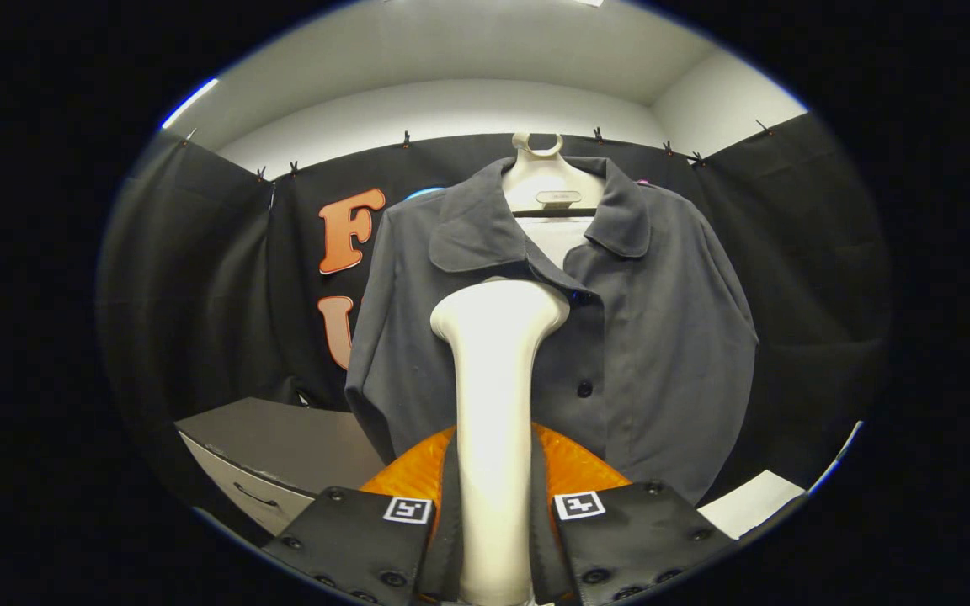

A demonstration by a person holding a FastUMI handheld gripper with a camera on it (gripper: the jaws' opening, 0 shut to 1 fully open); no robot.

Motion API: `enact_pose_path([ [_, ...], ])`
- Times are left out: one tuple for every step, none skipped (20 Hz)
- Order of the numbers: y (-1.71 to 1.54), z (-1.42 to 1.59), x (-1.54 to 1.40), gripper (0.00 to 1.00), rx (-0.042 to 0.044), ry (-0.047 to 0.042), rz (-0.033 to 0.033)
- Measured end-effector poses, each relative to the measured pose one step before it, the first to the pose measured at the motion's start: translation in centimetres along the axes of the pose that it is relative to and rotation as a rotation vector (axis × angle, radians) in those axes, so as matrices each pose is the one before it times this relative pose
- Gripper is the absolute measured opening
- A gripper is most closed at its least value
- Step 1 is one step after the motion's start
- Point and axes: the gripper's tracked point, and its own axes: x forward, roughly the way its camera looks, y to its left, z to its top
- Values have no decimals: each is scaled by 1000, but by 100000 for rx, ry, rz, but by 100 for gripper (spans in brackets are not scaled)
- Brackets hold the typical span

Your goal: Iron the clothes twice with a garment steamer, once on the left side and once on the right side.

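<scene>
A dark grey button-up shirt (653, 337) hangs on a cream hanger (540, 168) in front of the booth wall. My gripper (493, 513) is shut on the white handle of the garment steamer (498, 396), which stands upright between the fingers (367, 539). The steamer's head (502, 307) points away from me at the shirt's chest, just under the collar and left of the button line. Whether the head touches the cloth cannot be told. An orange part (573, 467) shows behind the handle, just beyond the fingers.
A grey cabinet with a drawer handle (283, 459) stands low to the left of the shirt. A white surface (750, 501) lies low on the right. Black cloth walls close the booth on three sides behind the shirt.
</scene>
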Motion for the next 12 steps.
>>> enact_pose_path([
  [79, -216, -4, 39, -130, 285, -108],
  [43, -271, 115, 39, 260, 428, 87],
  [37, -404, -2, 39, 384, 664, 197],
  [-2, -514, -136, 39, 301, 892, 246],
  [8, -589, -168, 39, -175, 828, 339],
  [-41, -416, -201, 39, 0, 19, 454],
  [-53, -454, -44, 39, 86, 256, 59],
  [-66, -379, 19, 39, -166, 36, -141],
  [-33, -360, -48, 39, -502, 199, -198],
  [-26, -334, -141, 39, -572, 349, -233],
  [-22, -281, -88, 39, -332, 388, -105],
  [19, -376, -131, 39, -16, 524, 71],
])
